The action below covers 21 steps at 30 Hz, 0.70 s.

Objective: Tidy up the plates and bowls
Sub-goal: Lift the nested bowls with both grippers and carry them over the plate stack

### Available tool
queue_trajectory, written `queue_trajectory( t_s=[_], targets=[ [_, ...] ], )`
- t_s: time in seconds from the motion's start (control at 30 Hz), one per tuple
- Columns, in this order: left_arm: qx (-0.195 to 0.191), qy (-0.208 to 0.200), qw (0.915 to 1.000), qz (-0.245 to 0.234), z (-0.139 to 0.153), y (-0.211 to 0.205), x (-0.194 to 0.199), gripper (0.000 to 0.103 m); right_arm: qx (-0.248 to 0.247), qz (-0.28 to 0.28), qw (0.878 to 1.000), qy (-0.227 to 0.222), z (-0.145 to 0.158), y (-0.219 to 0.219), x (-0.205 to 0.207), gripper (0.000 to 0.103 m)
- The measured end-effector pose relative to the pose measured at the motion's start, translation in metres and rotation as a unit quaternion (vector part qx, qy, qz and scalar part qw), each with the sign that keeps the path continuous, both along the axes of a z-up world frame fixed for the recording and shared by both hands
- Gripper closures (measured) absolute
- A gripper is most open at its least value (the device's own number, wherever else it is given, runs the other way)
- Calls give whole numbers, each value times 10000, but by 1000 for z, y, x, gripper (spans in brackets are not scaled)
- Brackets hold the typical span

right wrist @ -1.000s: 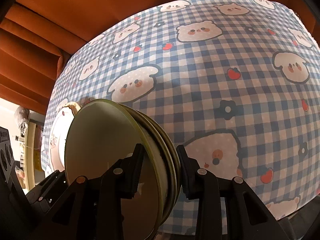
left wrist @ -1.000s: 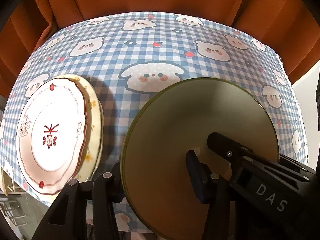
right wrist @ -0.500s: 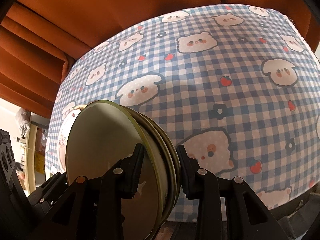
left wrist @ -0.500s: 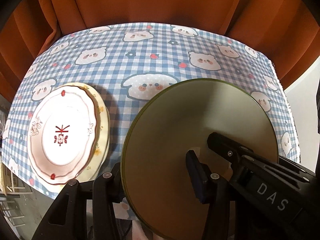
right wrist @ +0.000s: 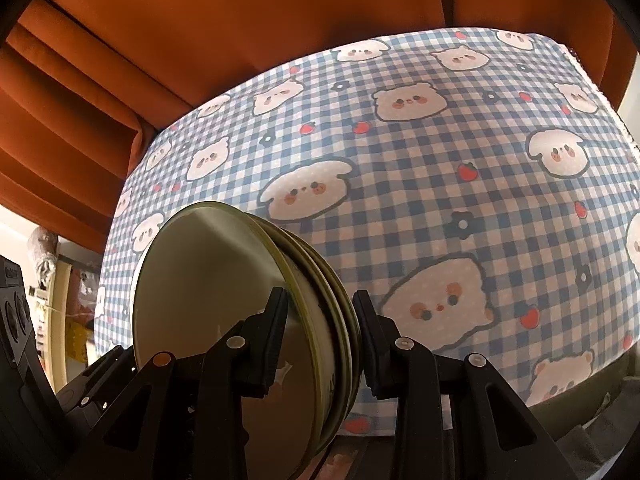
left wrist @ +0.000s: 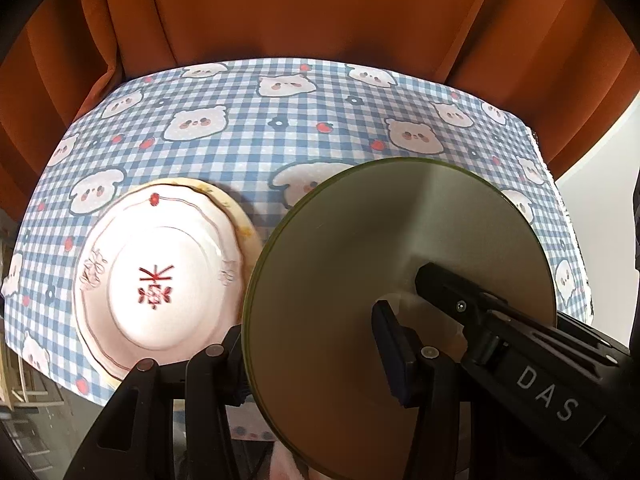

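A stack of olive-green plates (left wrist: 360, 264) stands on edge between both grippers, lifted above the near part of the table. My left gripper (left wrist: 312, 344) is shut on it, one finger on each face. My right gripper (right wrist: 320, 320) is shut on the same stack (right wrist: 208, 280), which shows several rims edge-on there. My right gripper's finger also shows in the left wrist view (left wrist: 452, 288). A pink plate with red marks (left wrist: 160, 280) lies on a cream plate (left wrist: 244, 224) at the table's left.
The table carries a blue checked cloth with bear faces (left wrist: 280, 140), also in the right wrist view (right wrist: 440, 180). Orange curtains (left wrist: 320, 12) hang behind it. The table's near edge (right wrist: 560, 384) is just below the grippers. Shelving shows at the far left (right wrist: 48, 288).
Both grippers, with the green stack, have risen and drawn back from the table. More of the curtain and the table's far edge show now. The pink plate has not moved.
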<state>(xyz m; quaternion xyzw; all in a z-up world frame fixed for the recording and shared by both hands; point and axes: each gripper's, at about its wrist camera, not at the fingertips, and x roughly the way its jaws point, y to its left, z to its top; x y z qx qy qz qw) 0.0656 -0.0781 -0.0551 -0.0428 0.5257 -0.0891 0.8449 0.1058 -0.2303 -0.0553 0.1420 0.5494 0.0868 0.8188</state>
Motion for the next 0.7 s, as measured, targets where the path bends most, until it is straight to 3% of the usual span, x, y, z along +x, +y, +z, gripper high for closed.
queue_trajectory(
  t_s=[0.7],
  targets=[
    [-102, 25, 9996, -263, 0, 108, 21, 52, -91, -253, 9996, -54, 5, 108, 10, 66]
  ],
)
